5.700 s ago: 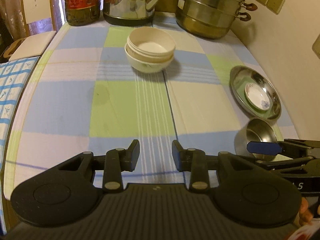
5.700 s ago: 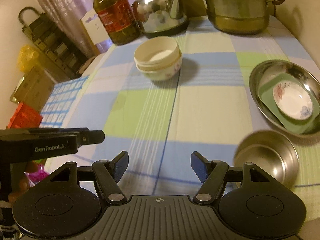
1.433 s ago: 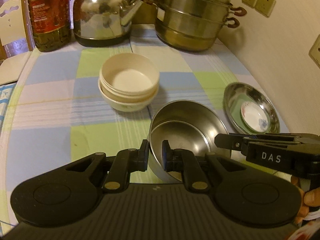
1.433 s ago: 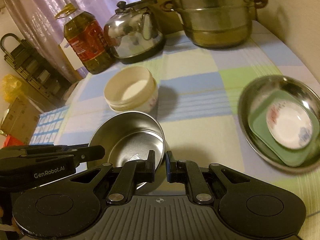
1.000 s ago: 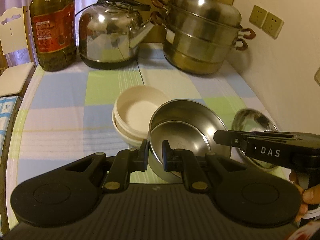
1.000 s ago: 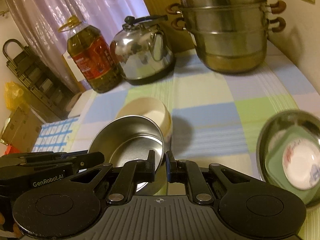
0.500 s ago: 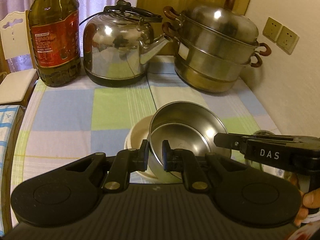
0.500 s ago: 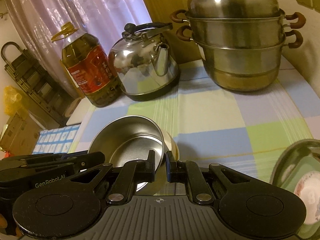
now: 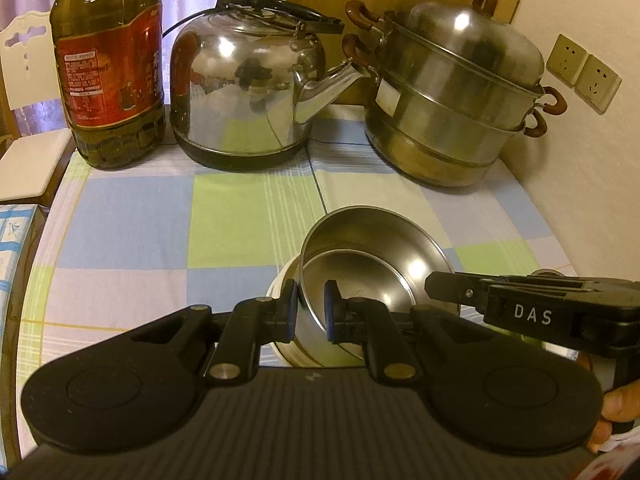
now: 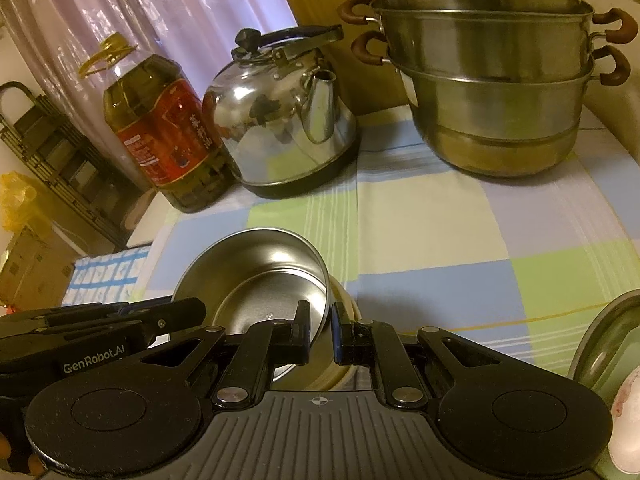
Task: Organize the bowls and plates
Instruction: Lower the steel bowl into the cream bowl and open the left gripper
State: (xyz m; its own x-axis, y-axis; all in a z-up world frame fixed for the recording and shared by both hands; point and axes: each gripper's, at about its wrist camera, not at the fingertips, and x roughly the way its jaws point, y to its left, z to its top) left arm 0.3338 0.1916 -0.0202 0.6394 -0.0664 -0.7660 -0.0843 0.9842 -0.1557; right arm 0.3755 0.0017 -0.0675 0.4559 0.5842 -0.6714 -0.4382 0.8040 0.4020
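A: Room around the claws?

B: Checked cloth (image 9: 132,220) runs clear ahead of both up to the back row — oil bottle (image 9: 110,60) far left, kettle (image 9: 248,92) ahead, steamer (image 9: 456,96) ahead-right by the wall. Cloth edge drops off left of the left claw (image 9: 311,309). Right of the right claw (image 10: 321,330), a metal dish (image 10: 600,340) sits close at the frame edge.

A: Claw states?

B: Both nearly together, each clamped on the steel bowl (image 9: 372,264) rim: left claw on the near-left rim, one pad inside, one outside; right claw on the right rim, same way. Both angled down and forward, side by side; the right one's arm shows in the left view, marked DAS.

A: Where's the bowl?

B: Between the two claws, tilted slightly, directly over the cream bowls (image 9: 286,280) — their rim peeks out under and left of it. Can't tell if it's touching them.

A: Surfaces?

B: Steel bowl smooth, shiny, round, thin rim. Cream bowls matte. Cloth flat, pastel squares. A thumb shows low right.
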